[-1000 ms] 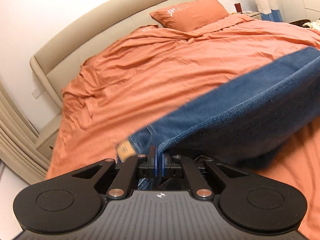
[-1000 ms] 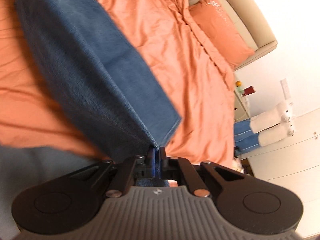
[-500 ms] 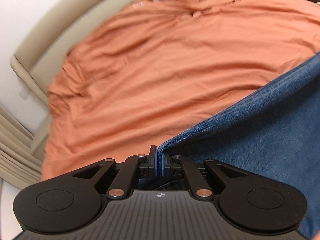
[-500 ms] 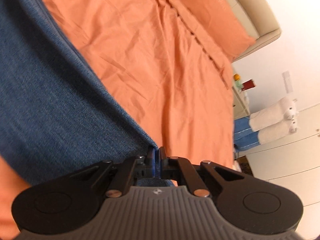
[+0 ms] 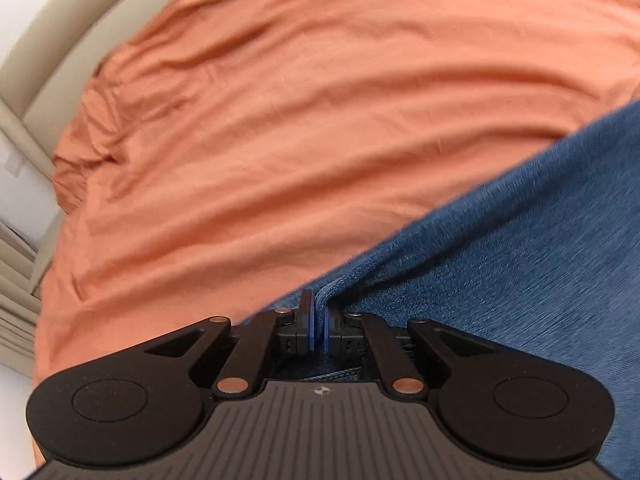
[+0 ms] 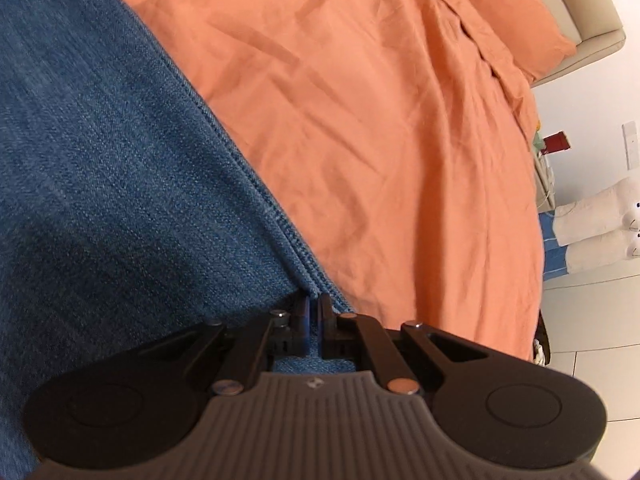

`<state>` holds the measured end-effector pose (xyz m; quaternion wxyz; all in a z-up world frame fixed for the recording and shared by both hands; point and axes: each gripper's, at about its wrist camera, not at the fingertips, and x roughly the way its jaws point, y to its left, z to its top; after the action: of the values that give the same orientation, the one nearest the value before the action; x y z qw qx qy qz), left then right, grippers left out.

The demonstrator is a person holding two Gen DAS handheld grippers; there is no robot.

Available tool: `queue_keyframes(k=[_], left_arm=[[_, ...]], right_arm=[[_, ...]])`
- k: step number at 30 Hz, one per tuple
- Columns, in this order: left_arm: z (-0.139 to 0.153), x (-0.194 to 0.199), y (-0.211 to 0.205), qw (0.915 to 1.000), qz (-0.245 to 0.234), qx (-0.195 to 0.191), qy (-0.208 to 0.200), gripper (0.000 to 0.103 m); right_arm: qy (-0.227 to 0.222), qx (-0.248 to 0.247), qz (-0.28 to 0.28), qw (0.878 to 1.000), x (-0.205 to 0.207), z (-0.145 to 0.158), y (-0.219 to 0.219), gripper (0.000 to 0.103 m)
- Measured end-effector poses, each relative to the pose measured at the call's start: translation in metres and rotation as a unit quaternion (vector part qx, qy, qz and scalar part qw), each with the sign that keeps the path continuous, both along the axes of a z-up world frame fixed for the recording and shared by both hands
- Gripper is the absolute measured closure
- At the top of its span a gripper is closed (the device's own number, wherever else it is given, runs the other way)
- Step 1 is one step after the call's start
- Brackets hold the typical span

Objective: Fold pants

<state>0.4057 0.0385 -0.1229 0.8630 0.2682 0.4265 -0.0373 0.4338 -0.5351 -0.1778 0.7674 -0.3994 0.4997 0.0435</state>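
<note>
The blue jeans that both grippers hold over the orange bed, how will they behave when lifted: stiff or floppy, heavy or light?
The jeans are probably floppy: between the left gripper and the right gripper the cloth bends and creases. The thick weave and stitched hem suggest they are rather heavy for cloth. They seem unlikely to slip, since the rough denim is pinched between shut jaws.

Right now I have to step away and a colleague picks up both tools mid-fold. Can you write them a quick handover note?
Left tool: shut on an edge of the blue jeans.
Right tool: shut on the jeans' stitched edge.
Jeans: denim stretches between the two tools, above or on the orange bed sheet; whether it touches cannot be told.
Done: both edges gripped.
Left: carry the held edge over, lay it flat on the sheet, release, then probably finish and smooth the fold.
</note>
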Motion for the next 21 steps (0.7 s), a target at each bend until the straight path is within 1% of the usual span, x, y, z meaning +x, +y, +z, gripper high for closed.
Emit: queue_keyframes(k=[1, 3, 5, 6, 7, 8, 9, 10, 11, 12, 13, 14, 15, 18, 20, 21], left_arm=[[0.007, -0.001, 0.001, 1.0, 0.0, -0.005, -0.008, 0.099], [0.012, 0.002, 0.0, 1.0, -0.002, -0.007, -0.005, 0.099], [0.003, 0.012, -0.006, 0.9999, -0.006, 0.008, 0.011, 0.098], [-0.002, 0.016, -0.008, 0.9997, -0.004, 0.011, 0.022, 0.097], [-0.007, 0.019, -0.007, 0.9995, 0.0, 0.014, 0.029, 0.087], [-0.009, 0.023, -0.005, 0.9993, 0.007, 0.014, 0.033, 0.084], [-0.009, 0.023, -0.003, 0.9993, 0.015, 0.011, 0.032, 0.072], [-0.006, 0.021, -0.001, 0.9995, 0.018, 0.008, 0.025, 0.052], [-0.002, 0.019, 0.002, 0.9996, 0.018, -0.001, 0.021, 0.04], [0.004, 0.015, 0.005, 0.9997, 0.019, -0.01, 0.015, 0.028], [0.01, 0.011, 0.008, 0.9996, 0.021, -0.017, 0.009, 0.028], [0.017, 0.006, 0.011, 0.9994, 0.026, -0.023, 0.006, 0.028], [0.024, 0.001, 0.016, 0.999, 0.032, -0.031, 0.003, 0.028], [0.048, -0.021, 0.04, 0.9957, 0.062, -0.068, -0.003, 0.028], [0.064, -0.04, 0.066, 0.9899, 0.095, -0.104, -0.007, 0.028], [0.071, -0.051, 0.08, 0.9848, 0.119, -0.126, -0.01, 0.028]], right_arm=[[-0.008, 0.004, 0.001, 1.0, -0.004, 0.007, -0.001, 0.103], [-0.021, 0.02, 0.001, 1.0, -0.011, 0.023, -0.007, 0.103], [-0.024, 0.04, -0.018, 0.999, -0.008, 0.029, -0.013, 0.103], [-0.023, 0.042, -0.024, 0.999, -0.005, 0.026, -0.013, 0.103], [-0.021, 0.038, -0.026, 0.999, -0.002, 0.021, -0.01, 0.103], [-0.019, 0.031, -0.027, 0.999, -0.001, 0.015, -0.007, 0.103], [-0.02, 0.023, -0.029, 0.999, -0.002, 0.009, -0.004, 0.103], [-0.023, 0.019, -0.03, 0.999, -0.004, 0.006, -0.002, 0.103], [-0.028, 0.019, -0.036, 0.999, -0.005, 0.005, 0.0, 0.099], [-0.03, 0.022, -0.045, 0.998, -0.007, 0.006, 0.001, 0.086], [-0.039, 0.017, -0.049, 0.998, -0.012, 0.008, 0.003, 0.076], [-0.05, 0.013, -0.05, 0.997, -0.017, 0.011, 0.005, 0.06], [-0.06, 0.015, -0.051, 0.997, -0.026, 0.017, 0.009, 0.057], [-0.078, 0.055, -0.066, 0.993, -0.044, 0.036, 0.025, 0.057], [-0.089, 0.092, -0.07, 0.989, -0.057, 0.047, 0.046, 0.056], [-0.091, 0.111, -0.071, 0.987, -0.066, 0.051, 0.056, 0.056]])
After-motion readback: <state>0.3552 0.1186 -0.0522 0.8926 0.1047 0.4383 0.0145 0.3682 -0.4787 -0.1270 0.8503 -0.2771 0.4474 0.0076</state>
